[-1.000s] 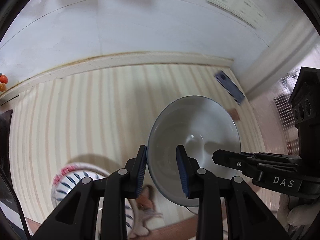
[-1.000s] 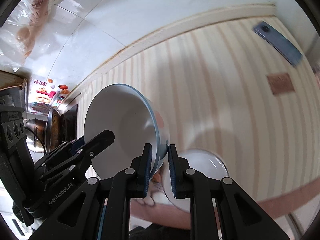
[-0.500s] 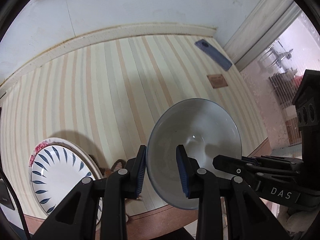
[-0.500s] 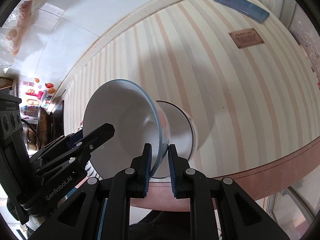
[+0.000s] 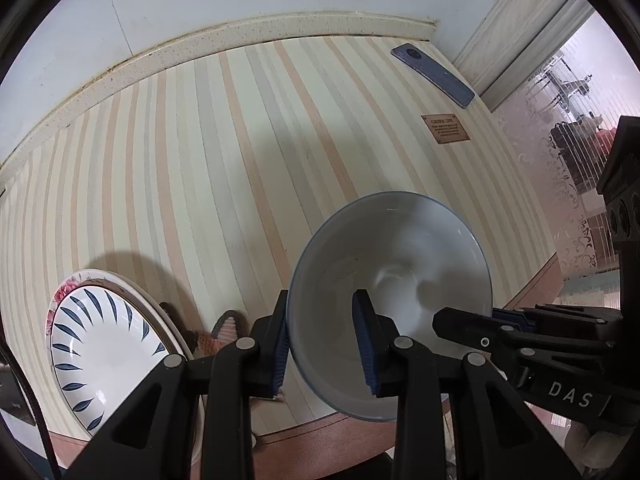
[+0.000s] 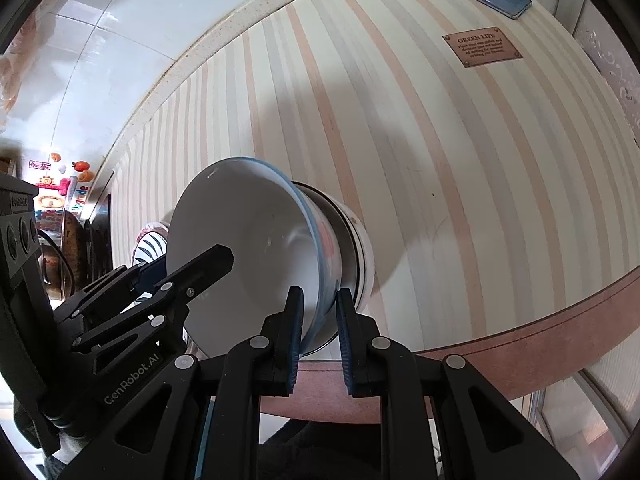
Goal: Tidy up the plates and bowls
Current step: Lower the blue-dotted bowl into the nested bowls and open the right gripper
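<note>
Through my left wrist camera, my left gripper [image 5: 325, 338] is clamped on the near rim of the pale bowl [image 5: 400, 280], one pad outside the wall and one inside. The bowl is tilted, its opening facing the camera, above the striped counter [image 5: 200, 160] near its front edge. My right gripper [image 5: 516, 330] reaches in from the right at the bowl's far rim. To the left, a white plate with blue leaf marks [image 5: 100, 344] sits on a floral-rimmed plate [image 5: 66, 290]. A blue phone [image 5: 434, 75] and a small brown plaque [image 5: 446, 129] lie farther back, well apart from the bowl.

Through my right wrist camera, my right gripper [image 6: 318, 340] pinches the bowl's [image 6: 248, 248] lower rim between narrow pads. The bowl is tipped on its side, its base set into a second bowl [image 6: 360, 248] resting on the counter [image 6: 460, 180] (I cannot tell how deep it sits). My left gripper [image 6: 172, 276] holds the opposite rim.
</note>
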Demonstrator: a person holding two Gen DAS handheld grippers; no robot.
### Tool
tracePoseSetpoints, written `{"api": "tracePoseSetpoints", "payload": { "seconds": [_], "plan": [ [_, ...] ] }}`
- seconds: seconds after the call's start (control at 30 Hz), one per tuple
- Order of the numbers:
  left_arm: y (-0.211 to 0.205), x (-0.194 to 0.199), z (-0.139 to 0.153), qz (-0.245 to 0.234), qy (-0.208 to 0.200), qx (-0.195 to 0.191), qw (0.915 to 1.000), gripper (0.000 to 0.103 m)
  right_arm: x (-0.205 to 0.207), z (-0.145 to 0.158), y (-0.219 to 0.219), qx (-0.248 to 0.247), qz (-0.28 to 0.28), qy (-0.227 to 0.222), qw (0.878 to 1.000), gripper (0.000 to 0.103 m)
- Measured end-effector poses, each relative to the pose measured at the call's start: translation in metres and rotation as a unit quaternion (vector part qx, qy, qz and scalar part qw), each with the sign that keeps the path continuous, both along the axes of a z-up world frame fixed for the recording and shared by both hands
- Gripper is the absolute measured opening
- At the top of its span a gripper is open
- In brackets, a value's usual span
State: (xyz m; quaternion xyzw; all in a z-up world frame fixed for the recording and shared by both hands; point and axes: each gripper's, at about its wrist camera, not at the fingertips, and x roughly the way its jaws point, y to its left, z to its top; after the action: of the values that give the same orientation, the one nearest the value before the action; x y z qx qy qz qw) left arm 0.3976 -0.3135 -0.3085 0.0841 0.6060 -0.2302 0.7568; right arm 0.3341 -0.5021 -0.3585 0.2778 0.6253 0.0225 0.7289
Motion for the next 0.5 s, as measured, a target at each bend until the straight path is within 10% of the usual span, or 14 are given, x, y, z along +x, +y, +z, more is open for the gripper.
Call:
{"api": "tracePoseSetpoints", "payload": {
  "seconds": [0.5],
  "plan": [
    [0.013, -0.004, 0.016, 0.016, -0.024, 0.002, 0.9996, 0.028, -0.004, 0.018, 0.005, -0.028, -0.003, -0.012, 1.0, 0.04]
  ]
}}
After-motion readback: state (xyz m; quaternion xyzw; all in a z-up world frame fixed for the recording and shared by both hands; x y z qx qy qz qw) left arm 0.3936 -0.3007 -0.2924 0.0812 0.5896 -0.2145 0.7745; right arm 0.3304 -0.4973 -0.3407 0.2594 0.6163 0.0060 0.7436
